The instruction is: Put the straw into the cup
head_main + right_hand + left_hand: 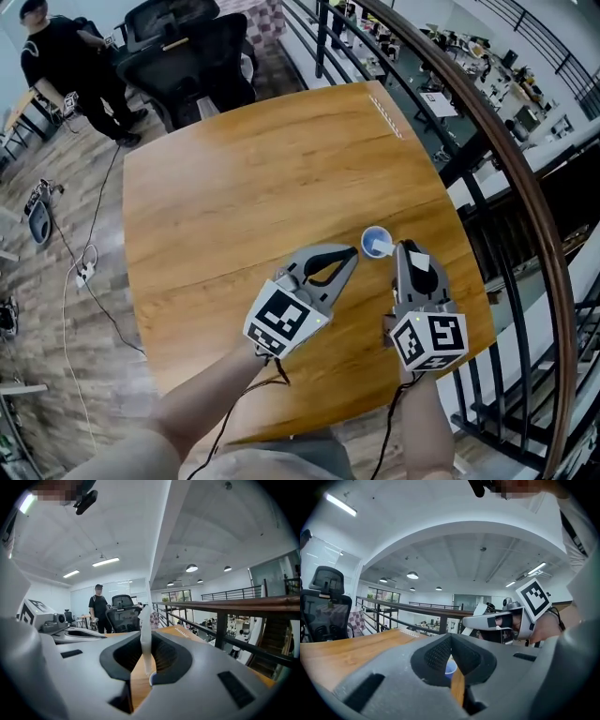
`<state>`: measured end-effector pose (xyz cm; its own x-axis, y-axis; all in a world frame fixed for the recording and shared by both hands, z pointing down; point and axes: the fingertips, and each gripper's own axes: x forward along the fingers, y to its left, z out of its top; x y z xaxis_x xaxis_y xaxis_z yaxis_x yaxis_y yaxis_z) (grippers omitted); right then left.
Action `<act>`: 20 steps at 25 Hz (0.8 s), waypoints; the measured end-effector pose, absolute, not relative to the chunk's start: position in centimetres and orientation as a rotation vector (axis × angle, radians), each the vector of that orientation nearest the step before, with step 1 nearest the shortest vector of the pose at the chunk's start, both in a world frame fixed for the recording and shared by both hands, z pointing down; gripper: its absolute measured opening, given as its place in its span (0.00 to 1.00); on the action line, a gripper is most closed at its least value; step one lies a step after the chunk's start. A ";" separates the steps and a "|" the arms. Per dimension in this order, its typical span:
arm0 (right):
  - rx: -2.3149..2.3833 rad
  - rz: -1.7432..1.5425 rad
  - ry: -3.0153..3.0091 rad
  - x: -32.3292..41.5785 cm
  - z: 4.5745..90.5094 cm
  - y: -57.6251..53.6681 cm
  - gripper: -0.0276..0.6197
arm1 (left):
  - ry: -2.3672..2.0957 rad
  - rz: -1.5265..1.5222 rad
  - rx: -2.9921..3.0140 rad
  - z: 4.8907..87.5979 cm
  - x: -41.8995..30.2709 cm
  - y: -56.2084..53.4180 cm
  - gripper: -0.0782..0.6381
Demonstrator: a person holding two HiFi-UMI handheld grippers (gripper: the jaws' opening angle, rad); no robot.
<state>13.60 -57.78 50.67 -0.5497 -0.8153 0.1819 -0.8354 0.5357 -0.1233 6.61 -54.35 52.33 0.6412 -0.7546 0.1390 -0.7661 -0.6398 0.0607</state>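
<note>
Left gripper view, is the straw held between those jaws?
No, the left gripper has nothing between its closed jaws; only the blue cup shows beyond them.

Right gripper (148,637) pinching upright white straw (145,619); cup (151,680) rim below.

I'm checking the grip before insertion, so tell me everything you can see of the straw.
The straw is a thin white strip, seemingly in a paper wrapper, slightly flattened and creased. It stands nearly upright, pinched between the jaws of the right gripper, with a long part rising above them and a short end hanging below. Only the jaws touch it. In the right gripper view its lower end shows close above the rim of the blue cup, and it looks not yet inside.
</note>
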 end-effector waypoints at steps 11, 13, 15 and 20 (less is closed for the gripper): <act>1.430 0.331 -2.561 13.4 59.8 -61.0 0.12 | -1.207 0.068 2.635 58.0 6.7 -56.4 0.13; 1.418 0.348 -2.538 13.4 61.1 -60.9 0.12 | -1.194 0.092 2.627 58.9 6.9 -56.3 0.13; 1.388 0.362 -2.526 13.1 62.0 -60.6 0.12 | -1.186 0.105 2.616 59.5 7.0 -56.2 0.13; 1.351 0.368 -2.531 12.6 62.4 -60.1 0.13 | -1.159 0.103 2.620 60.0 7.4 -55.6 0.13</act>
